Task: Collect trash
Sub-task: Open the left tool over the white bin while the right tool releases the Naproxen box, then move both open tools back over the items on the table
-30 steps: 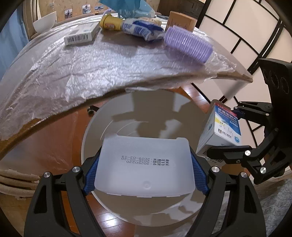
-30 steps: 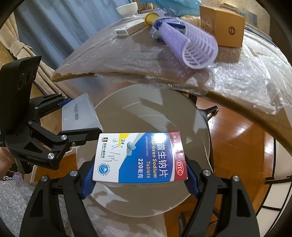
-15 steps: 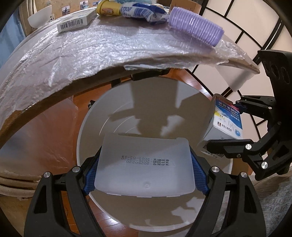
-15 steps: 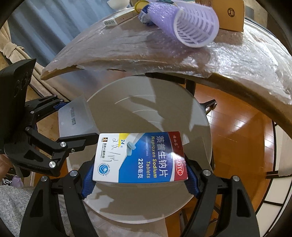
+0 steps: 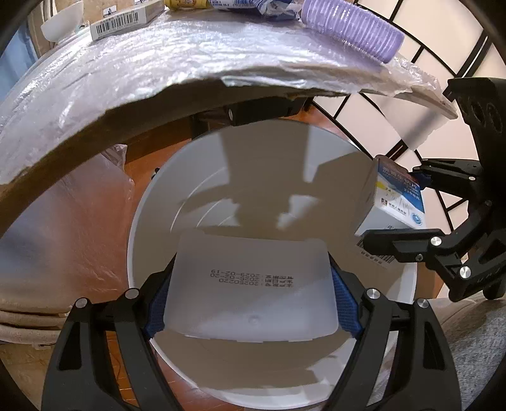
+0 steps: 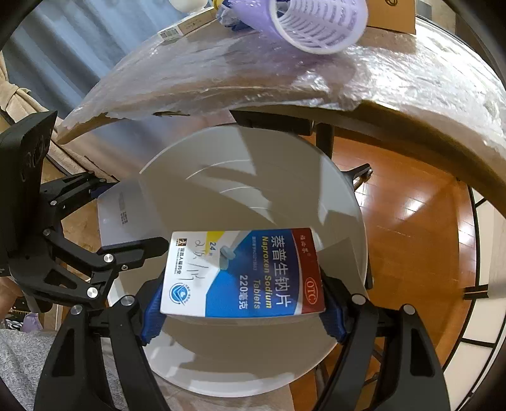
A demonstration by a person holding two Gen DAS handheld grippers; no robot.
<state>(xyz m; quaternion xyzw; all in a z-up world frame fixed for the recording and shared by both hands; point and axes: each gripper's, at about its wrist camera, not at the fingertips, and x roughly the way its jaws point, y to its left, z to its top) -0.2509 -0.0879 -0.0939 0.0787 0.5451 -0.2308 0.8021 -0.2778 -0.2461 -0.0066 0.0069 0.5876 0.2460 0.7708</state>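
The left tongs (image 5: 251,303) clamp a light, stiff translucent plastic lid (image 5: 249,286) by its side edges, the right tongs (image 6: 242,311) a crushable blue-and-white cardboard tablet box (image 6: 242,273) likewise, above the round white bin (image 5: 139,227).

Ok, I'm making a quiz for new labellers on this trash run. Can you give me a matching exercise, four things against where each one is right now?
Things:
1. medicine box
2. white tray
3. purple curler
4. bin

Places:
A. lying on the wrapped table
B. clamped in the left claw
C. on the floor, under both claws
D. clamped in the right claw

Pairs: 1-D, 2-B, 3-A, 4-C
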